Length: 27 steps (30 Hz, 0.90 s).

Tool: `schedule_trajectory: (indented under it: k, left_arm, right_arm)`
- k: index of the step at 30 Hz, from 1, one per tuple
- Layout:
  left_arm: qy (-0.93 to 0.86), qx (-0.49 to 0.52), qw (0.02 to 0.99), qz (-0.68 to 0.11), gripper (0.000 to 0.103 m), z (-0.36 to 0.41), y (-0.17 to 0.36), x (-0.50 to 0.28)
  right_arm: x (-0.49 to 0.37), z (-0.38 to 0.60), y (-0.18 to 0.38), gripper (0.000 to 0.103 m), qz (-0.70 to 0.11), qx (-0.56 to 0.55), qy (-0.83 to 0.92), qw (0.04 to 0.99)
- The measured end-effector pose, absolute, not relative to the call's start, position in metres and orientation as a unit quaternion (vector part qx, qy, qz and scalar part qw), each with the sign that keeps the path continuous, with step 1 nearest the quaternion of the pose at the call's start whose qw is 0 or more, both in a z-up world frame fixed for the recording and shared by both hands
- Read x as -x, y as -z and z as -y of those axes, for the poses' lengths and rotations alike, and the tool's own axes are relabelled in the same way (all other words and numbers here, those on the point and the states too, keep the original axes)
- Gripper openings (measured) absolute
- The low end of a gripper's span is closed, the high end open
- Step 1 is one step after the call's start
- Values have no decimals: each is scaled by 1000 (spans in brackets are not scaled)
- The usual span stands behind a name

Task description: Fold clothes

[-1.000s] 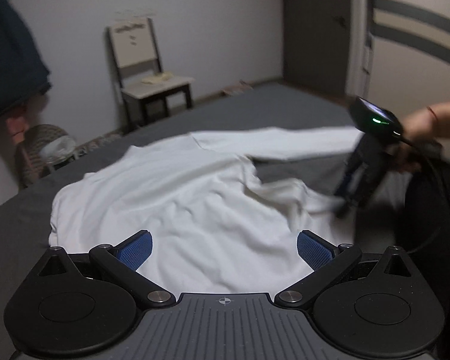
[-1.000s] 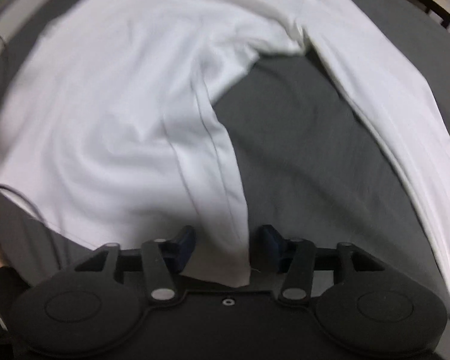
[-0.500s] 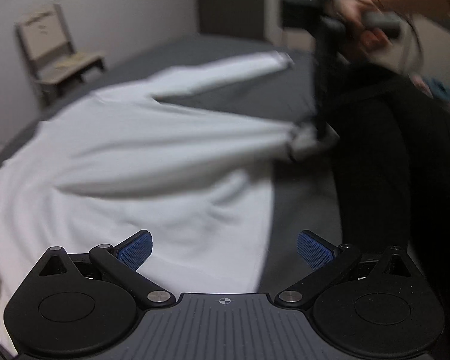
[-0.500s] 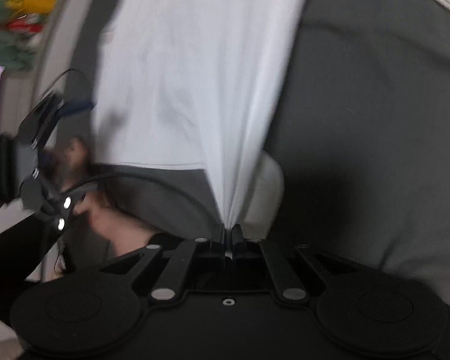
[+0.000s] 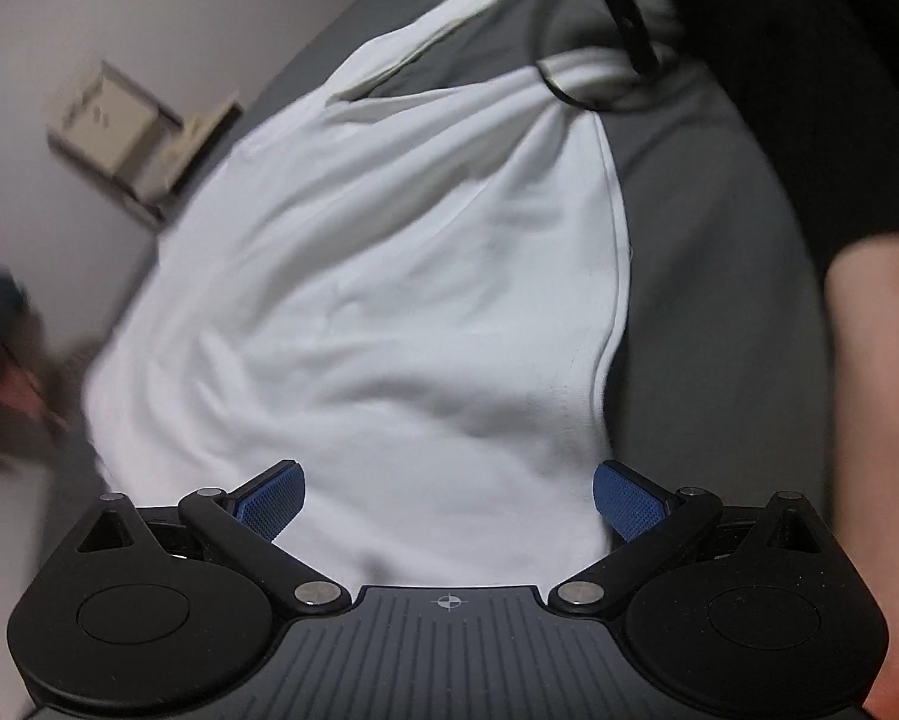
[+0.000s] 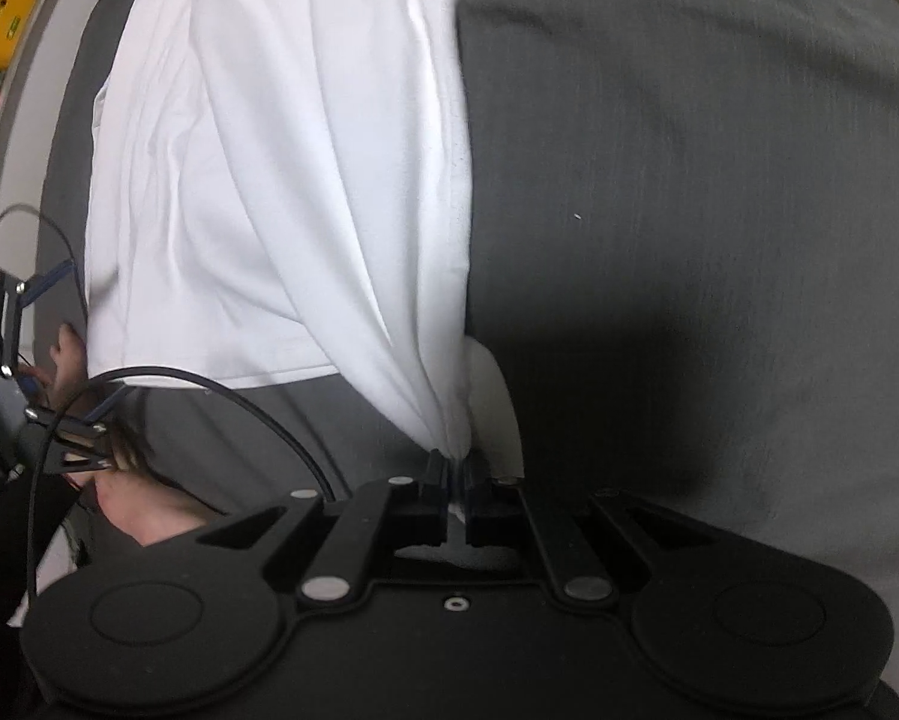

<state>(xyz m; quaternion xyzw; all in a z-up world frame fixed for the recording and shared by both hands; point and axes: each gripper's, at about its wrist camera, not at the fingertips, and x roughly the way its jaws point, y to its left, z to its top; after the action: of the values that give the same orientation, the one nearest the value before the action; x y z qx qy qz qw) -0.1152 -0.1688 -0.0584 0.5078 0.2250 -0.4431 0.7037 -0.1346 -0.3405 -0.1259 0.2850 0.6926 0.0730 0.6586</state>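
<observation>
A white long-sleeved shirt point(image 5: 389, 276) lies spread on a grey bed point(image 5: 719, 276). My left gripper point(image 5: 447, 498) hovers over its near hem, open, with white cloth showing between the blue pads point(image 5: 272, 501) but not pinched. In the right wrist view the same white shirt point(image 6: 281, 180) is drawn into taut folds that run down to my right gripper point(image 6: 455, 468), which is shut on a bunched corner of it. The right gripper point(image 5: 629, 42) appears as a dark blurred shape at the top of the left wrist view, with the cloth gathered at it.
A small wooden chair point(image 5: 131, 138) stands by the pale wall beyond the bed. A person's bare arm point(image 5: 875, 420) and dark clothing fill the right side. In the right wrist view a black cable point(image 6: 221, 396) loops near the hand holding the left gripper point(image 6: 11, 354).
My right gripper closed on the shirt's edge and pulled it taut toward the person. The left gripper's view swung and tilted over the shirt; its jaws stayed open.
</observation>
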Motion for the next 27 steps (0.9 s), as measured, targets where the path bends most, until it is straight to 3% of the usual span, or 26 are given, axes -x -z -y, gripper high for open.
schedule_trajectory:
  k: [3,5,7,9,12,27]
  left_arm:
    - [462,-518,694,-192,102,183,59,131]
    - [454,-528,696,-176,96,195,61,140]
    - [438,-549,691,-170,57,204,68,144]
    - [427,-563,687,-168,42,210,75,145]
    - [412,-585,679,-164,3,218,84,147]
    - [482,-616,599,-171,2,142,5,148]
  right_arm:
    - [141,347,126,6,-687,-297,-71,659]
    - [145,350,126,6,-684,-304,-70,660]
    - [146,351,126,6,-683,-304,-70,660]
    - [146,352,127,6,-683,-304,-70,660]
    - [148,354,127,6,-682,-305,-71,661]
    - [148,340,105,5,-691,-287,-173,640]
